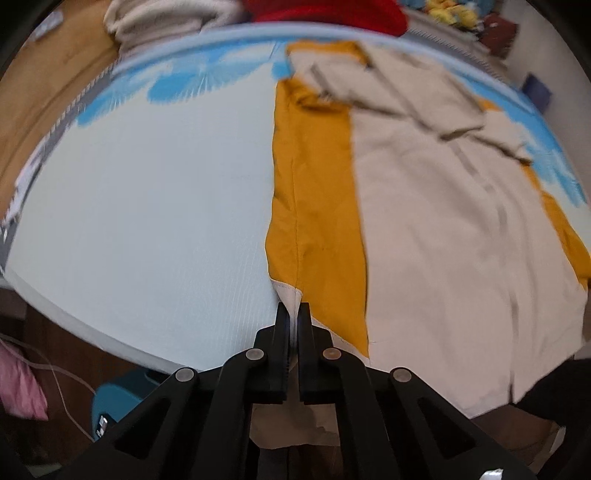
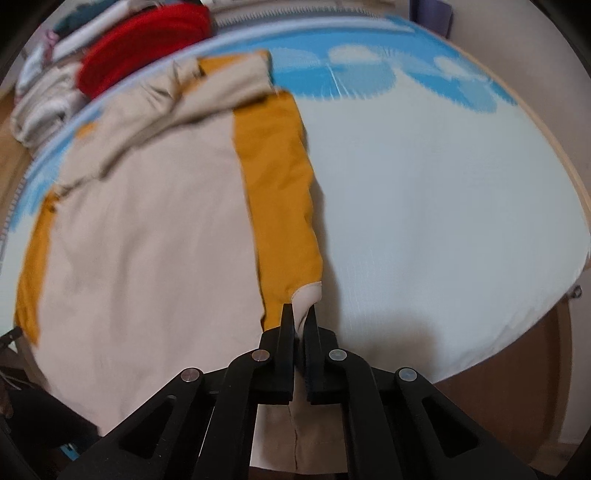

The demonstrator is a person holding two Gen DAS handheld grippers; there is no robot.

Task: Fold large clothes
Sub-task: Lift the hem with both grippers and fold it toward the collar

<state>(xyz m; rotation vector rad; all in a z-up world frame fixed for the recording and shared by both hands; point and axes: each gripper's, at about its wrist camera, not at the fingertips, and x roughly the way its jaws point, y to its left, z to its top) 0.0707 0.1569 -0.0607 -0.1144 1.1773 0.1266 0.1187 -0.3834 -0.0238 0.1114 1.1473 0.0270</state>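
Jaws on my left gripper [image 1: 293, 308] are clamped on one beige hem corner of the single beige-and-mustard jacket [image 1: 424, 206]; my right gripper [image 2: 298, 312] pinches the other corner. It lies on the bed [image 1: 147, 206].

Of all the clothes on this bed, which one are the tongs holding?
The beige-and-mustard garment spread flat; both tongs, left and right, pinch its near corners. The red one and the pale pile lie untouched behind.

Both the left gripper [image 1: 294, 308] and right gripper [image 2: 300, 312] are matte black, with ridged finger pads, triangular cut-outs and round silvery pins, apparently rivets.
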